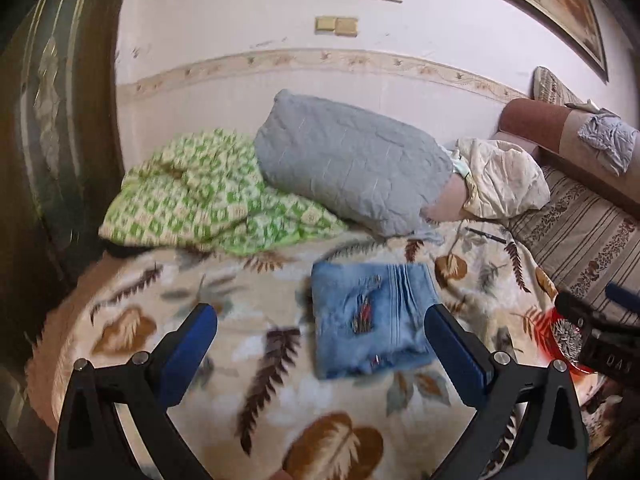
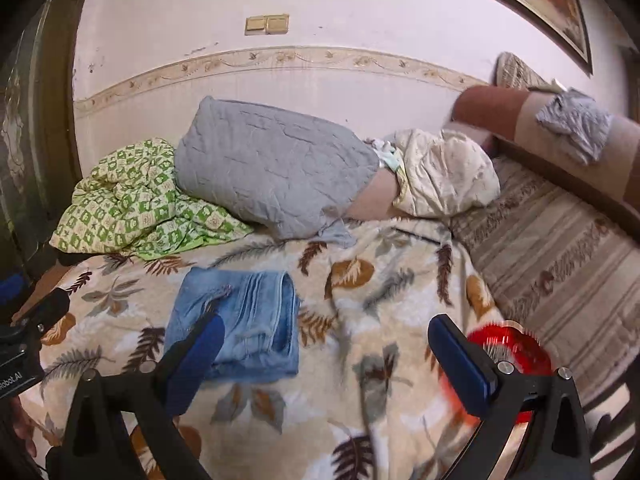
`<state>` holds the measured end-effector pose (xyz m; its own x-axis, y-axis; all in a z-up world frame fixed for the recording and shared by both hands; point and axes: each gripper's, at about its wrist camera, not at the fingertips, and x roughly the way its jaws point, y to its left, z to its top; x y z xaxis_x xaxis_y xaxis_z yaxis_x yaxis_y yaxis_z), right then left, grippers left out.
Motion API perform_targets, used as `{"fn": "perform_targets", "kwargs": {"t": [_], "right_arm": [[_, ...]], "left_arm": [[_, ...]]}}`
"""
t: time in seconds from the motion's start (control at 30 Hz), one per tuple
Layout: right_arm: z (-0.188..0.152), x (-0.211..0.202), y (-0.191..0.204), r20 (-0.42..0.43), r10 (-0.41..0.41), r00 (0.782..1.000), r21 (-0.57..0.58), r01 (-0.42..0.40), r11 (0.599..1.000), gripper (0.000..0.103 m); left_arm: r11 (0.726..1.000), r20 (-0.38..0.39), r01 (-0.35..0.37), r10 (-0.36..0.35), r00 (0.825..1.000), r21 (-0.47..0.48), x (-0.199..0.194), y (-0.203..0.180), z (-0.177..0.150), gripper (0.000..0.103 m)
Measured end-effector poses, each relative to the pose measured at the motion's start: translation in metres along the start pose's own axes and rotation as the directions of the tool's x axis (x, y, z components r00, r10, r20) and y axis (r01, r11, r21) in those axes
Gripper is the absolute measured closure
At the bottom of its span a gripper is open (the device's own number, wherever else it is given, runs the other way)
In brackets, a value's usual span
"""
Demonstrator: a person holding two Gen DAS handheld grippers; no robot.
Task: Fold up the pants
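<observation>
Light blue jeans lie folded into a small rectangle on a leaf-patterned blanket; the right wrist view shows the same jeans to the left. My left gripper hovers above the blanket with its blue fingers wide apart, open, nothing between them; its right finger overlaps the jeans' near right corner. My right gripper is open as well, empty, to the right of the jeans, its left finger in front of their near edge. The right gripper's body shows at the edge of the left wrist view.
A grey quilted pillow, a green checked quilt and a cream bundle lie against the back wall. A red bowl sits at the blanket's right edge beside a striped sofa cushion. A dark door stands left.
</observation>
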<state>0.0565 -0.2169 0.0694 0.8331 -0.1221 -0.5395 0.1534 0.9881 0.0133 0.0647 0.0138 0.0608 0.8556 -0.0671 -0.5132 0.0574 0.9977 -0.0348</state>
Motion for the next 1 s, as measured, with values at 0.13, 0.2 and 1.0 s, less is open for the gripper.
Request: {"fn": "perform_targets", "kwargs": {"t": [0.13, 0.2, 1.0], "right_arm": [[-0.034, -0.001, 0.001, -0.055, 0.024, 0.998, 0.027, -0.022, 0.999, 0.0], [-0.05, -0.004, 0.005, -0.073, 0.034, 0.997, 0.01, -0.033, 0.999, 0.0], [-0.064, -0.013, 0.001, -0.073, 0.02, 0.997, 0.019, -0.019, 1.0, 0.0]], "left_arm": [[0.999, -0.034, -0.038, 0.037, 0.999, -0.024, -0.007, 0.004, -0.029, 0.0], [0.999, -0.049, -0.046, 0.046, 0.998, 0.001, -0.01, 0.002, -0.04, 0.0], [0.999, -0.098, -0.039, 0.042, 0.994, 0.032, -0.011, -0.006, -0.052, 0.0]]}}
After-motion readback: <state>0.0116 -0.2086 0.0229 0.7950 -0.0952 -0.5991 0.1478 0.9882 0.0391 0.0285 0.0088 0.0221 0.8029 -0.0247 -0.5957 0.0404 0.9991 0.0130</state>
